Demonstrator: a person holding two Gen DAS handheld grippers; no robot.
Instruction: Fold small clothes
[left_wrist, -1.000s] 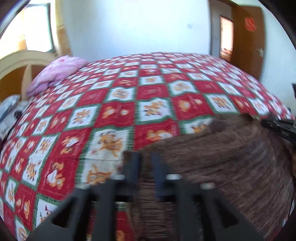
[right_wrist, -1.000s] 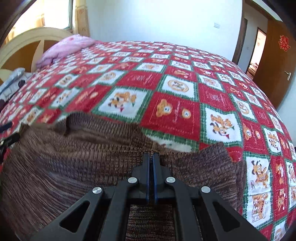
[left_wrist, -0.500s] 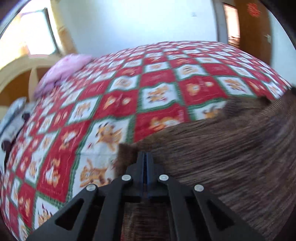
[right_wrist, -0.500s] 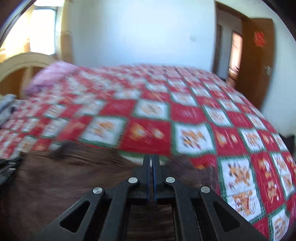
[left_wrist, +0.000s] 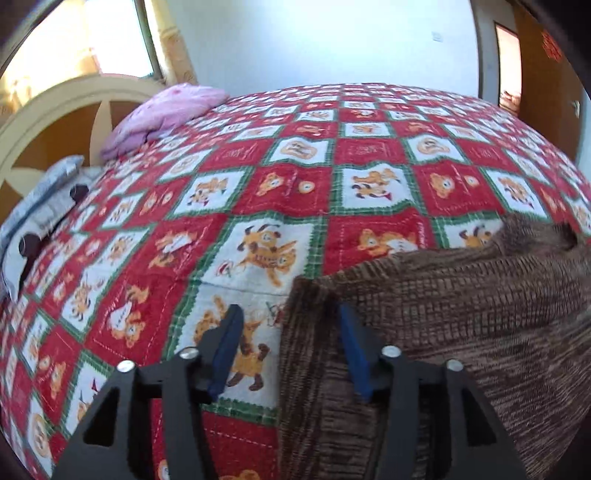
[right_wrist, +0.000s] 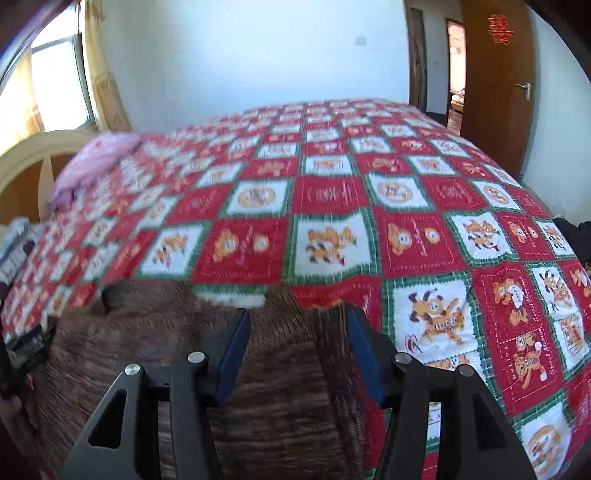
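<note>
Left gripper (left_wrist: 286, 325) and right gripper (right_wrist: 297, 328) just released, over brown knit garment (left_wrist: 461, 314) on quilt (left_wrist: 295, 147); open door (right_wrist: 495, 85) seen fully only from right.

- The bedspread (left_wrist: 369, 147) lies flat and bare across the middle and far side of the bed, so a tool could sweep there freely.
- The brown knit garment (left_wrist: 480, 332) covers the near edge.
- A pink pillow (left_wrist: 166, 110) and a grey bundle (left_wrist: 44, 199) sit by the headboard (left_wrist: 55, 122).
- The far wall (right_wrist: 240, 55) and the open door (right_wrist: 495, 85) bound the far edge.
</note>
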